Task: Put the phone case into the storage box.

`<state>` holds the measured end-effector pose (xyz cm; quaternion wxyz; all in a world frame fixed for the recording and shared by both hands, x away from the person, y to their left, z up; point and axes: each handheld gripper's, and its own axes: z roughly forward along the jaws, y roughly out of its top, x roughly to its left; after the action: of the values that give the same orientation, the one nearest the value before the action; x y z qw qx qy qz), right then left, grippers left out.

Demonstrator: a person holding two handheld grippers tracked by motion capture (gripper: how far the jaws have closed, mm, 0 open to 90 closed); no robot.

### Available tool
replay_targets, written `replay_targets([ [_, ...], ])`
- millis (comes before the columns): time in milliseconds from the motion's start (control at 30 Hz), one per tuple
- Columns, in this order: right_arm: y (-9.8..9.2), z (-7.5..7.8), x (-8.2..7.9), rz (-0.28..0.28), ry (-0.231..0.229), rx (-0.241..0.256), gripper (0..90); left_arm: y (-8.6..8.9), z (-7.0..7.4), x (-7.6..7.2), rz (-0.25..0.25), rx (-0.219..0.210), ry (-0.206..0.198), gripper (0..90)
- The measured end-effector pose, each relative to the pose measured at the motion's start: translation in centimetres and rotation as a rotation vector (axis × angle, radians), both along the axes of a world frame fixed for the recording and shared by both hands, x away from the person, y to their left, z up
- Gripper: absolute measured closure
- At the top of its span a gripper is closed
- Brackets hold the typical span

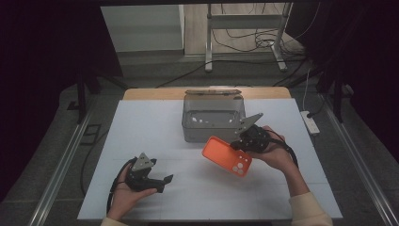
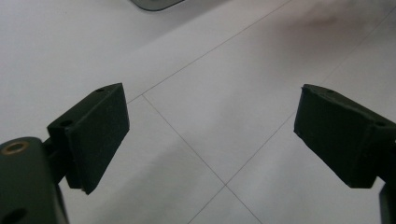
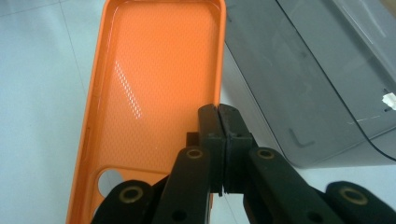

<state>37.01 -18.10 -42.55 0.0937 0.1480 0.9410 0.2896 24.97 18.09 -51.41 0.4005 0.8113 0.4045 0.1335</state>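
1. The right tool (image 1: pixel 241 141) is held above the white tabletop (image 1: pixel 141 127), right of centre, just in front of a grey translucent box (image 1: pixel 212 123).
2. Its two black jaws are pressed together on the side wall of an orange phone case (image 1: pixel 227 156). In the right gripper view the jaws meet on the case's right-hand rim (image 3: pixel 219 100), with no gap between them.
3. The case is lifted off the tabletop and tilted, with its camera cut-outs at the end nearer the person. The right gripper view looks into its hollow inner side (image 3: pixel 149 88).
4. The case sits just beside the box's front wall; whether the two touch cannot be told.
5. The left tool (image 1: pixel 162 182) is low over the near left part of the tabletop, well apart from the case.
6. Its jaws are spread wide, with only bare tabletop between them in the left gripper view (image 2: pixel 211 133). It holds nothing.
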Motion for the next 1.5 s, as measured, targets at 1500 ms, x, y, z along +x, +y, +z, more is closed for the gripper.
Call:
replay_targets([
  [1500,2.4,-0.8,-2.1,0.043,0.028,0.011,88.8,-0.3,0.5,-0.1,-0.015,-0.04,0.005,11.6],
])
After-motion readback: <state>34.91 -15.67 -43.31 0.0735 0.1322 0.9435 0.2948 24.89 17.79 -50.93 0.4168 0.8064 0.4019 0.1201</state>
